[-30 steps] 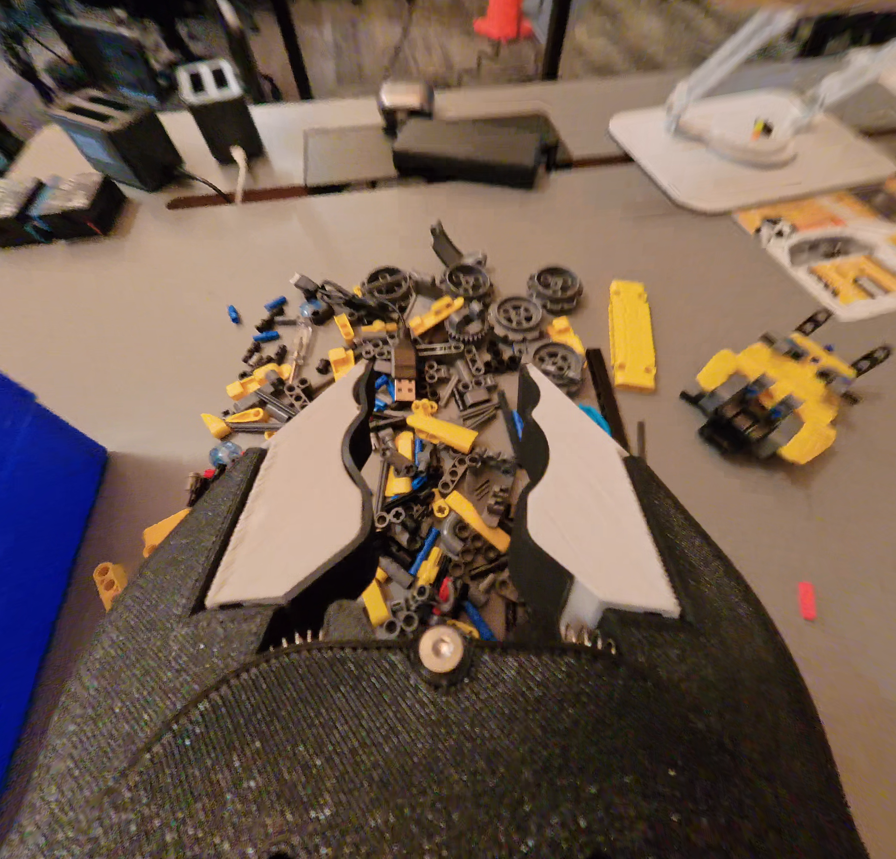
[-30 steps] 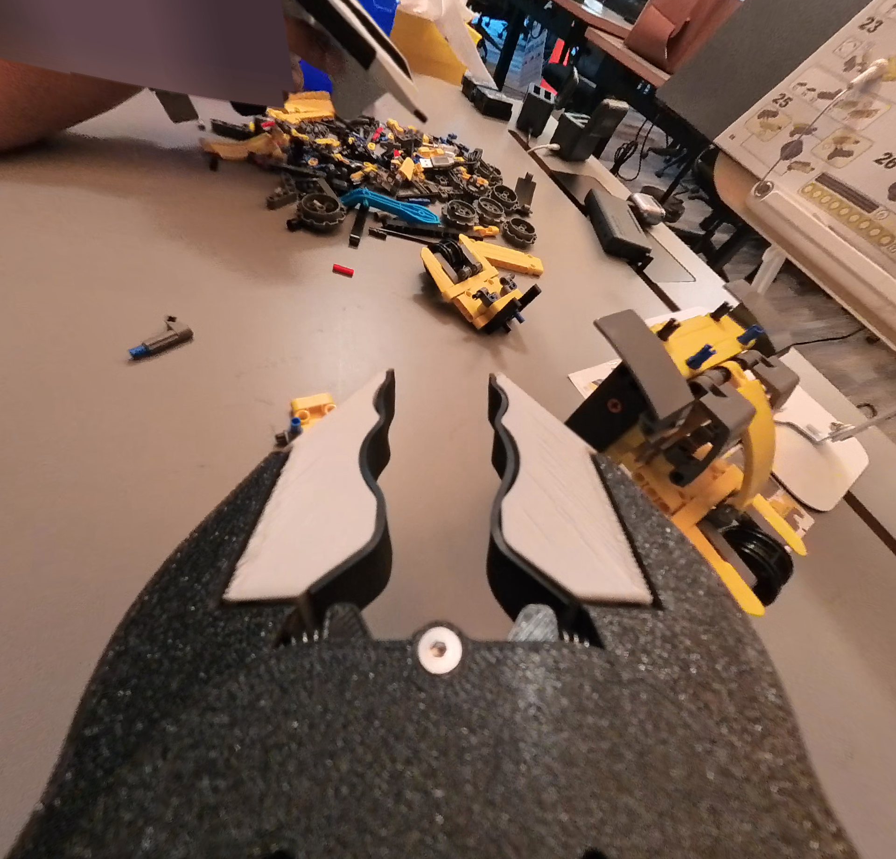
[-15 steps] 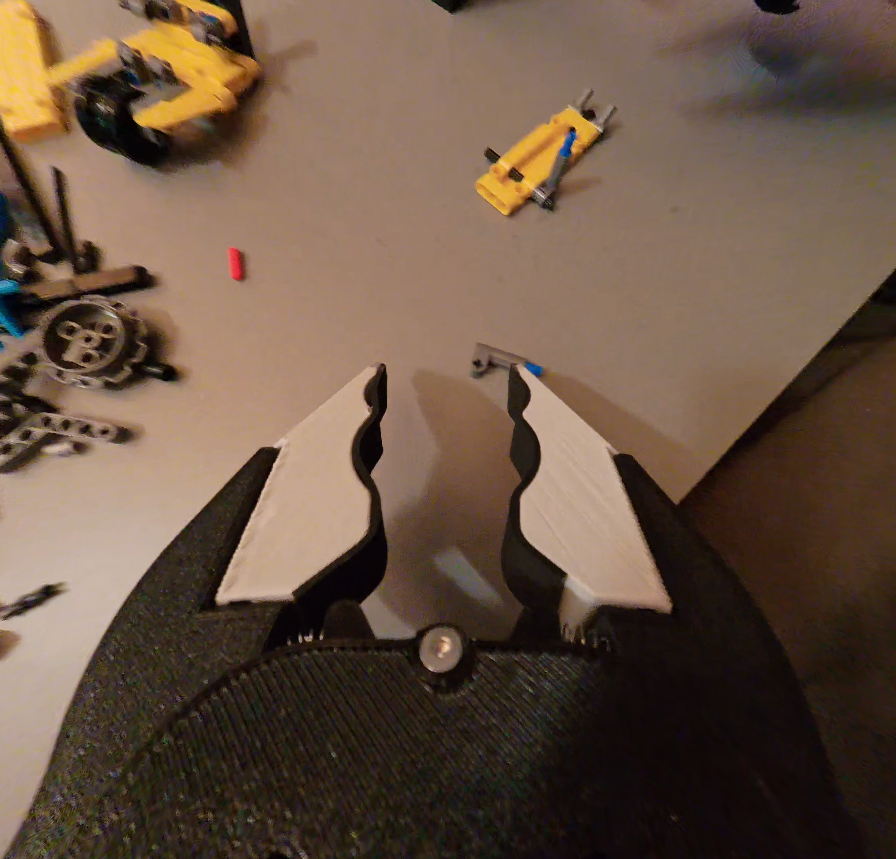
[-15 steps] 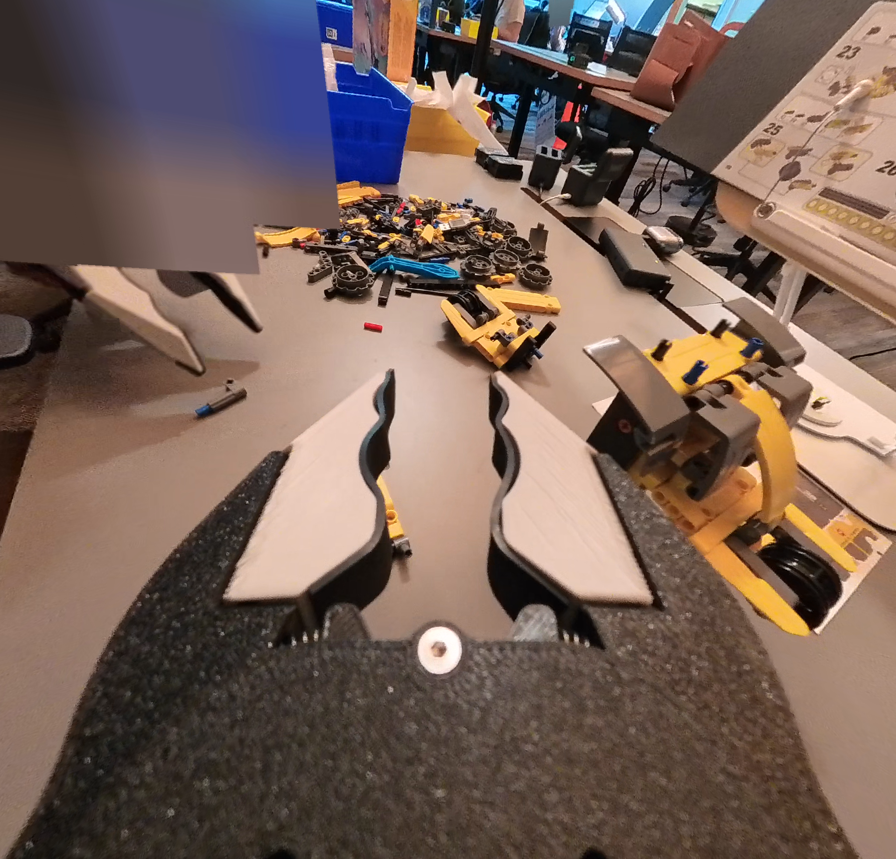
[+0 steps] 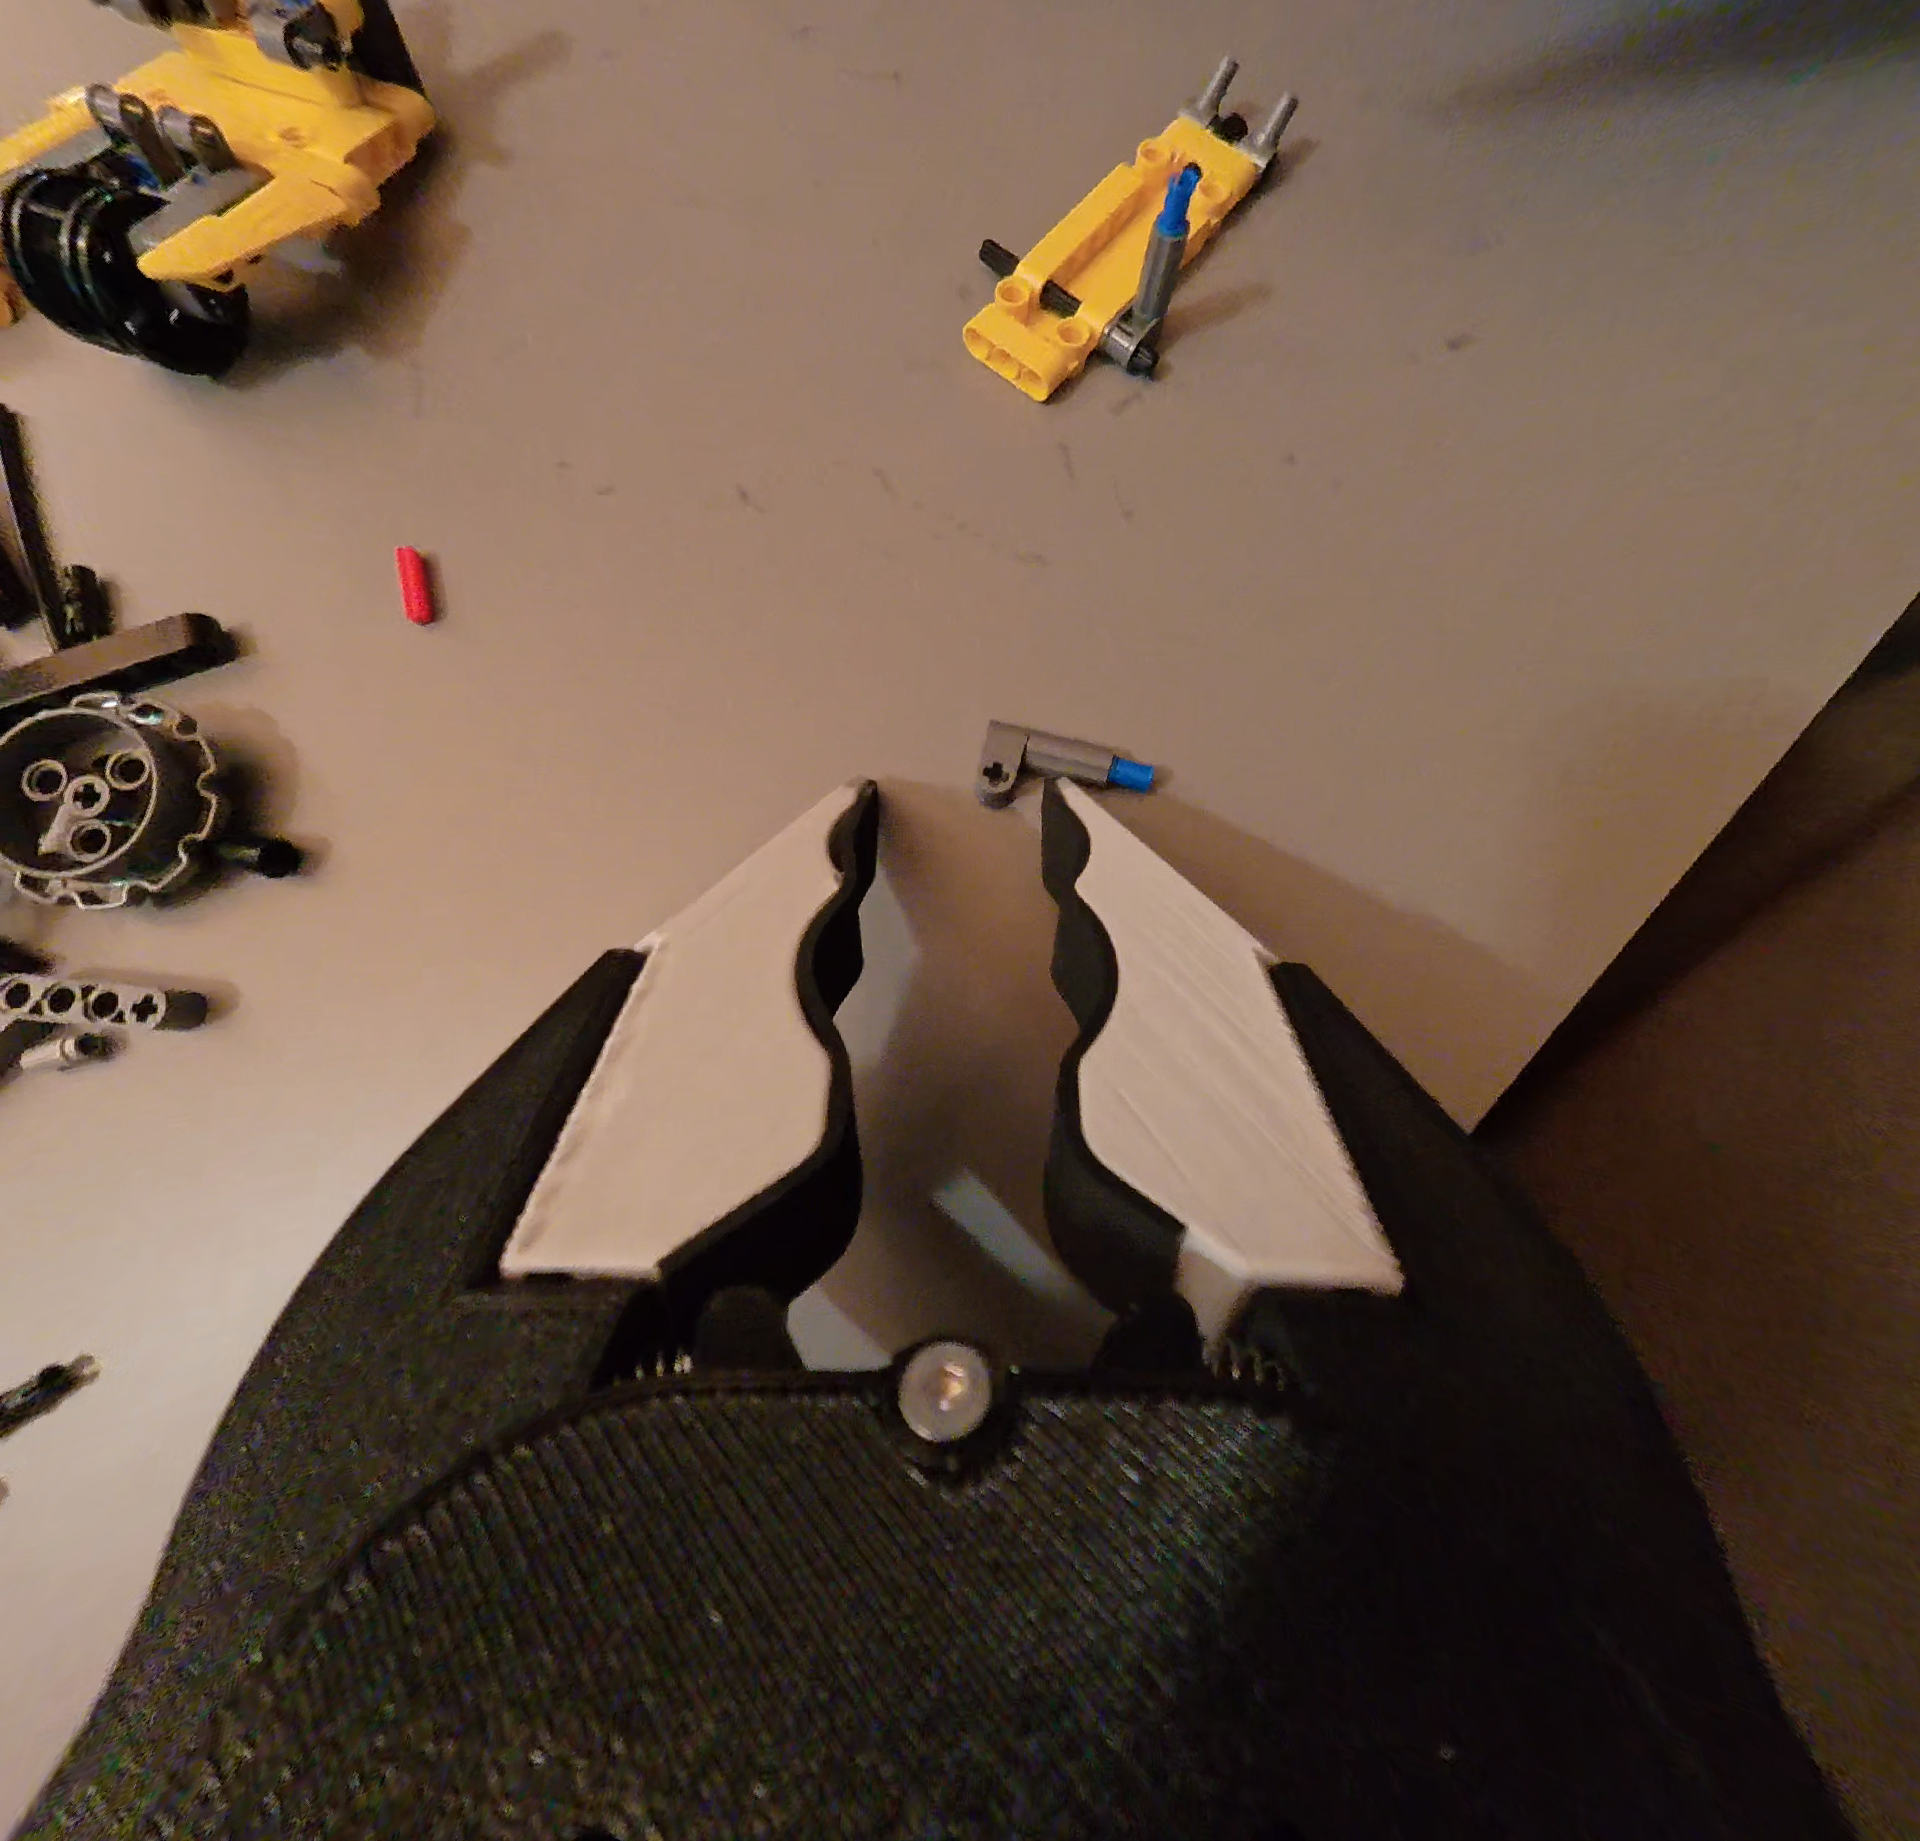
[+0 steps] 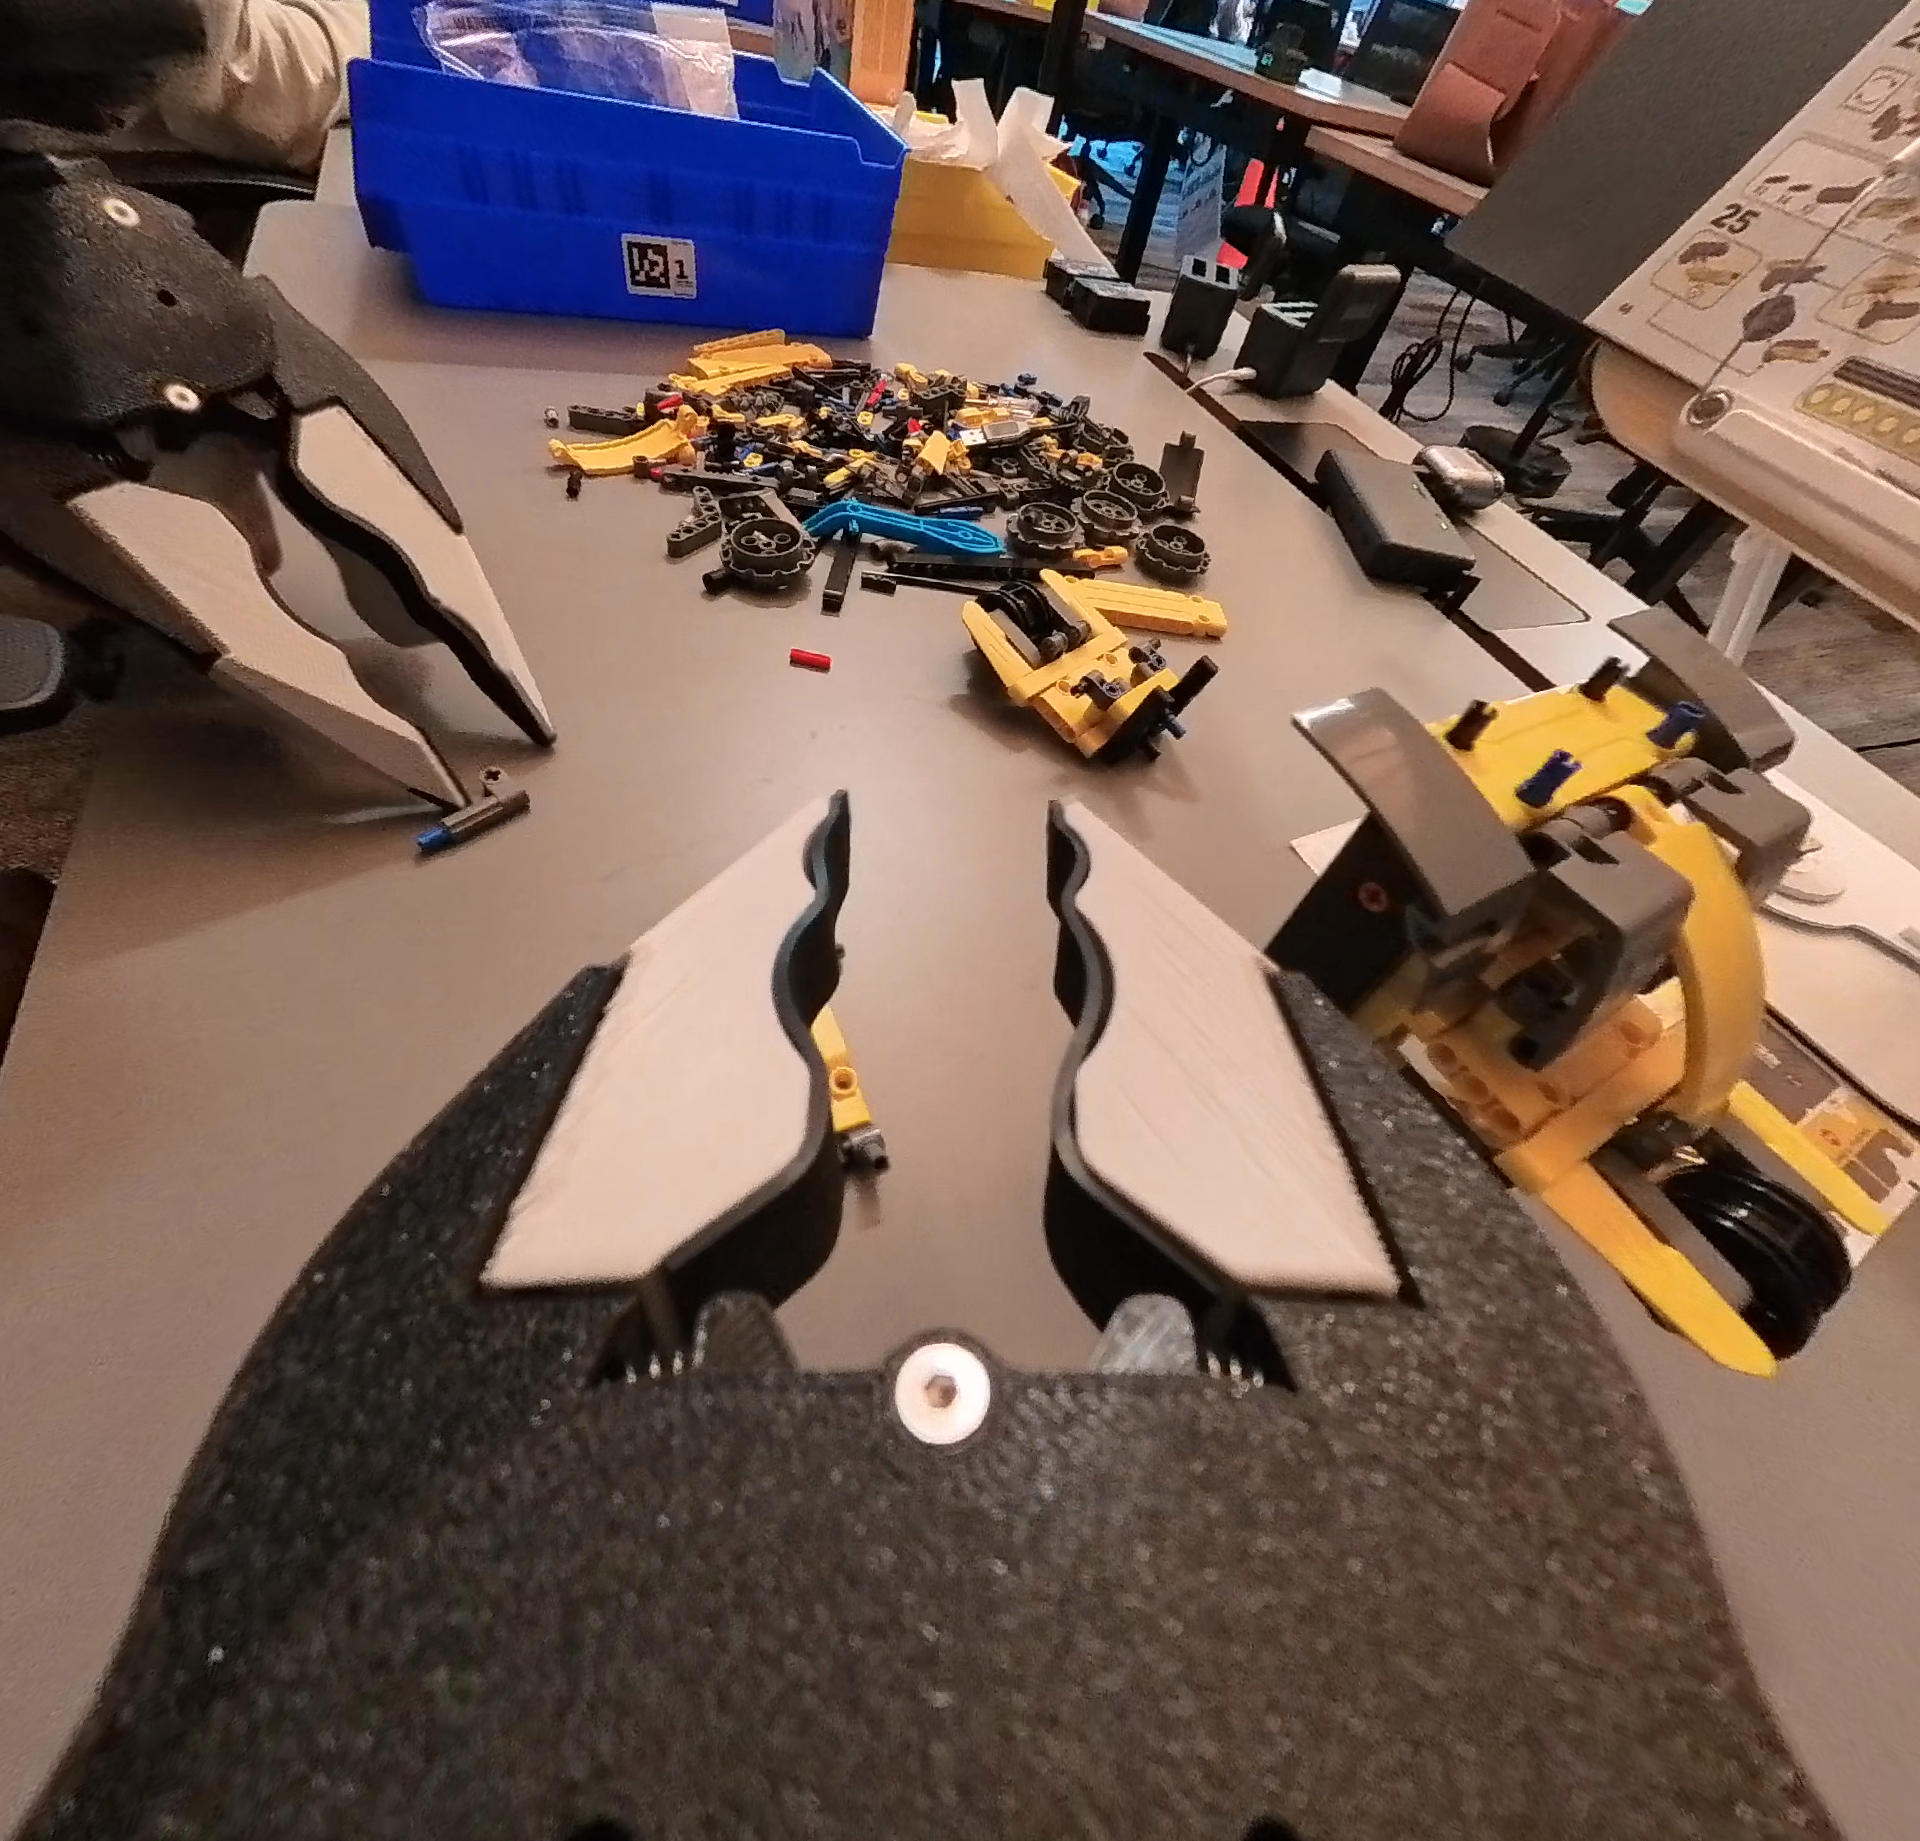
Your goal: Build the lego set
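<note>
Grey table [image 5: 1351, 565], near its edge. My left gripper [image 5: 958, 799] is spread wide and empty, tips just short of the small grey pin with blue tip [image 5: 1060, 761]. Risk: a tip nudges it off the edge. Right gripper [image 6: 945, 820] also gapes empty. Half a second ago the pin sat slightly farther from my tips.

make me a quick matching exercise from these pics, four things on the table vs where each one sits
Things:
1. grey and blue pin piece
2. red pin
3. blue bin
4. yellow beam assembly

Places:
A. behind the pile of loose parts, at the table's far end
B. just ahead of the left gripper fingertips
C. alone on bare table, between the toothed wheel and the yellow beam assembly
D. partly under the right gripper

Pairs: 1-B, 2-C, 3-A, 4-D
</note>
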